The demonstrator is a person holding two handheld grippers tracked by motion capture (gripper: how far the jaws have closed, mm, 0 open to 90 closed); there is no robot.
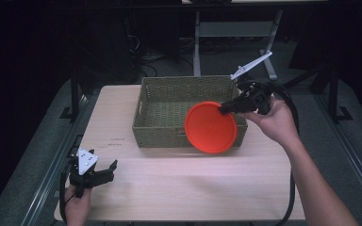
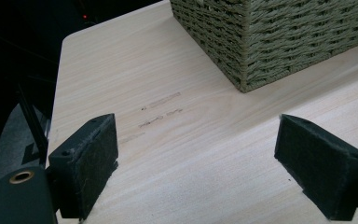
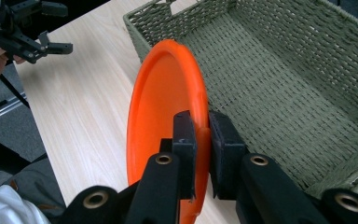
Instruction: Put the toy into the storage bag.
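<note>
An orange plate [image 1: 210, 127] hangs tilted on edge over the front right rim of a green woven basket [image 1: 160, 134]. My right gripper [image 1: 227, 108] is shut on the plate's upper right rim. In the right gripper view the plate [image 3: 161, 102] stands edge-on with both pads [image 3: 184, 140] pressed on its rim, above the basket's near wall [image 3: 149, 42]. My left gripper [image 1: 109, 169] rests low at the table's front left corner with its jaws open. In the left gripper view nothing lies between its pads [image 2: 86, 163], and the basket's corner [image 2: 261, 46] is ahead to the right.
The basket's inside [image 3: 284, 84] has nothing in it. The light wooden table [image 1: 193, 183] has bare room in front of the basket. Dark floor and a metal frame [image 1: 235, 33] lie beyond the far edge. The other hand's gripper [image 3: 23, 28] appears at the upper left.
</note>
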